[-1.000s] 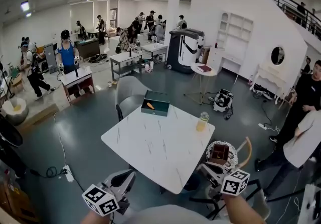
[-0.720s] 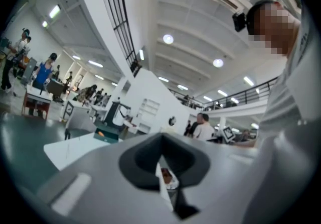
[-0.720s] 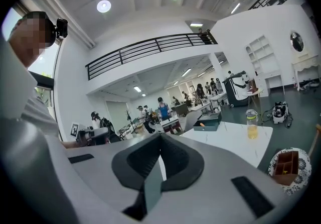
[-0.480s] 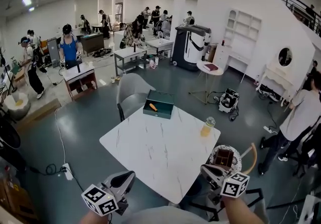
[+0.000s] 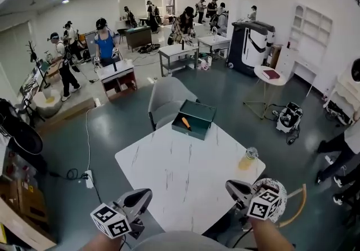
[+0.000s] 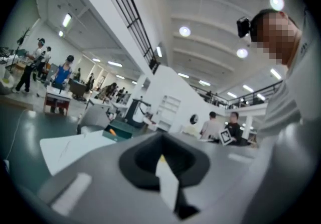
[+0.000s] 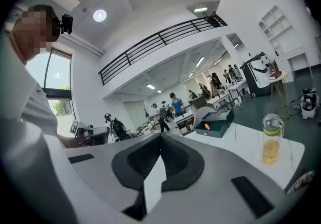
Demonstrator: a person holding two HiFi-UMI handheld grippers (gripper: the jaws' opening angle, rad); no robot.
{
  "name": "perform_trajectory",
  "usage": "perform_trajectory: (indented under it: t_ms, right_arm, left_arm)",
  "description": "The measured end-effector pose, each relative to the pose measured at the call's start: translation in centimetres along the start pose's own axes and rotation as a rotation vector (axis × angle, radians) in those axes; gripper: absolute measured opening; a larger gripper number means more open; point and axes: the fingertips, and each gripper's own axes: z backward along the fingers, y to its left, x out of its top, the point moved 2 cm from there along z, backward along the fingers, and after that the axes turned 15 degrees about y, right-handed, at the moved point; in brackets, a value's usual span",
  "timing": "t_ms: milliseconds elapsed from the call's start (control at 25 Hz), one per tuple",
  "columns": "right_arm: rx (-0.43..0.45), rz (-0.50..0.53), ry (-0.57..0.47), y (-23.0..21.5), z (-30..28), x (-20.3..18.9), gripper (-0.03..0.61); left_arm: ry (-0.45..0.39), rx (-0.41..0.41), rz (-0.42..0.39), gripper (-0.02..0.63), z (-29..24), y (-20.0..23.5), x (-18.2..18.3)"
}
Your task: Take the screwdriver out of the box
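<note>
**Both grippers shut and empty, screwdriver still in the box**

Count:
- 1 white marble table (image 5: 169, 182)
- 1 green box (image 5: 198, 113), lid open, at the table's far edge
- 1 orange-handled screwdriver (image 5: 185, 123), lying inside the box
- 1 bottle (image 5: 248, 158) of yellow liquid, upright near the table's right corner
- 1 grey chair (image 5: 167, 99) behind the box

Tools: your left gripper (image 5: 139, 198) and right gripper (image 5: 237, 190) sit low at the near edge of the table. Each gripper view shows the jaws pressed together with nothing between them. Both are well apart from the box, with the whole tabletop between.

Versus a second ago:
- Your head has turned. The table, box and bottle now sit further right and lower in the head view, and more of the workbenches at left shows.
- The person in white at the right edge is now mostly out of frame.
- The grippers hold the same spots at the bottom of the view, still shut.
- The screwdriver has not shifted in the box.
</note>
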Motion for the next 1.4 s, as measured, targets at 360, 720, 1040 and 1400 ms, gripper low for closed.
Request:
perform_trajectory:
  t_ms: [360,720,1040,1400]
  right_arm:
    - [0.072,-0.018,0.002,-8.5,-1.8,1.8,0.008]
    - [0.004,-0.026,0.018,-10.8,-3.5,3.1,0.008]
    - [-0.085,-0.024,0.096,-11.7,-9.2,3.7,0.008]
    - [-0.14,0.078,0.243,-15.8,-20.9,9.0,0.008]
  left_arm:
    - [0.069,0.077,0.012,-0.003,-8.0,0.1,2.4]
    - [0.068,0.033,0.018,-0.003,-11.5,4.1,2.5]
    - [0.082,-0.034,0.019,-0.003,-15.4,11.6,2.2]
    - [0.081,-0.016,-0.015,-0.003,-19.4,19.4,3.6]
